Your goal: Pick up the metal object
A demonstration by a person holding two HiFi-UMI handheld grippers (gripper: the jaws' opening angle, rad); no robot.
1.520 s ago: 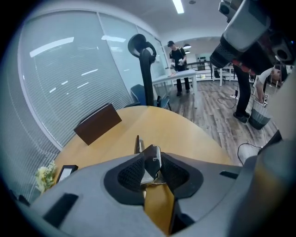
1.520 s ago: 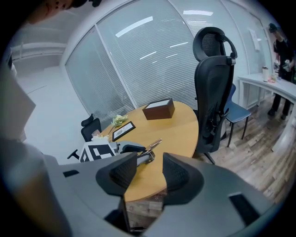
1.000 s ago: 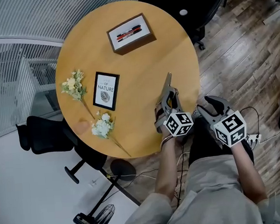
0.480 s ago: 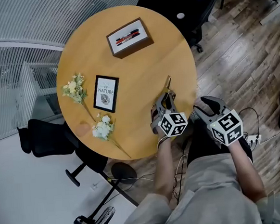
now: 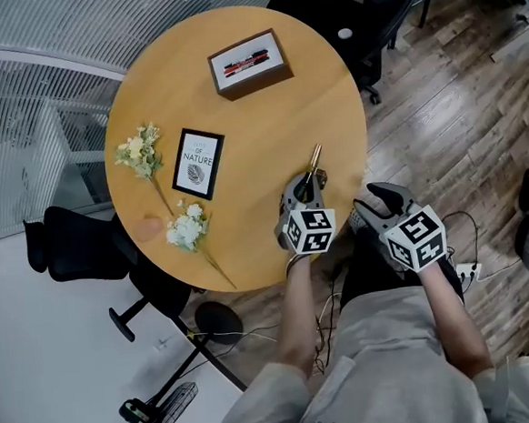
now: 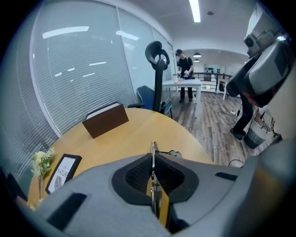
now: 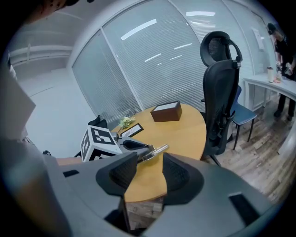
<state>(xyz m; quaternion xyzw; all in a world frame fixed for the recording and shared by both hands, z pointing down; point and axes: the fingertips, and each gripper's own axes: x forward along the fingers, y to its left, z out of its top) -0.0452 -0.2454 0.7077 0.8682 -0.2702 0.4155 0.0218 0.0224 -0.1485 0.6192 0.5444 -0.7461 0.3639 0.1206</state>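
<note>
Left gripper (image 5: 304, 189) fingers are closing on the thin metal object (image 5: 316, 157) at the desk (image 5: 239, 117) edge: probably light, stiff, slippery; pinch its flat faces. Right gripper (image 5: 374, 210) fingers are spread.

The head view looks steeply down on the whole round table (image 5: 239, 117); both gripper views look low across it from its near edge.

Framed card (image 5: 198, 163), flowers (image 5: 139, 152), pen box (image 5: 250, 63)
</note>
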